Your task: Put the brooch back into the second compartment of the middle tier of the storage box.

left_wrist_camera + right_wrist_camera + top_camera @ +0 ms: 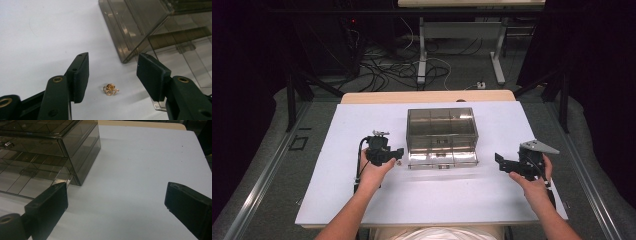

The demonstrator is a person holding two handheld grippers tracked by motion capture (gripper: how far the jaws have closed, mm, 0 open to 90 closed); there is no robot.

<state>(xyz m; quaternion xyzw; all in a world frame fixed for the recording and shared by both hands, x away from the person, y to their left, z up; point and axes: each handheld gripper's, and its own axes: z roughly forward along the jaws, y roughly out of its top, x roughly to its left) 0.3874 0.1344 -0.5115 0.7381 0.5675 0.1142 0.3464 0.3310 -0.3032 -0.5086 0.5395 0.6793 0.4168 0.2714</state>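
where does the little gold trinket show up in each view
high view: gold trinket is a tiny speck on the white table, just right of the left gripper, by the smoky clear box's front left corner.
left gripper view: lower centre, lying on the table between the two open jaws, untouched.
right gripper view: I cannot find it here.
shared landmark: the smoky clear box.
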